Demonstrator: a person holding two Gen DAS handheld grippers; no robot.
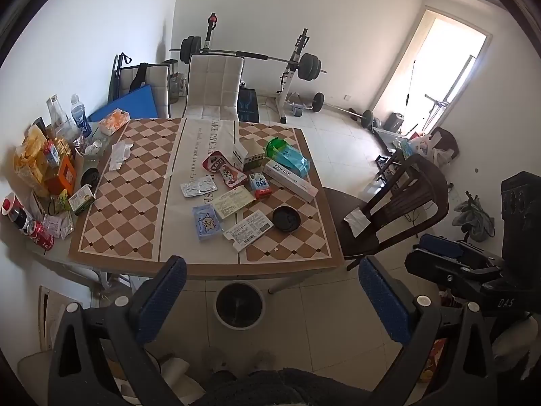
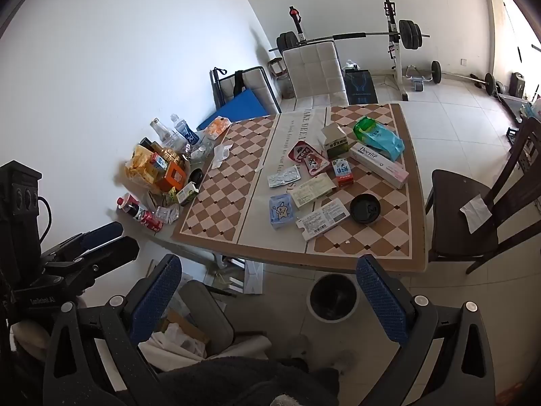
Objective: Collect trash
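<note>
Trash lies scattered over the right half of the tabletop (image 1: 142,203), with the bin (image 1: 239,304) on the floor below its near edge. Largest risk: the long toothpaste box (image 1: 290,179) by the right edge could slide off. Flat receipts (image 1: 248,231) may slip a pinch. Left gripper (image 1: 270,301) and right gripper (image 2: 270,299) both hang wide, empty, short of the near edge.

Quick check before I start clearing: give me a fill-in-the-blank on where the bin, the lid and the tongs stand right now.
1. The bin stands on the ____, below the table edge.
2. The black round lid lies on the table next to the ____ wooden chair.
3. The left tongs and right tongs are both ____ and hold nothing.
4. The long white box bears the word ____.

Missing words: floor; dark; open; Doctor
</note>
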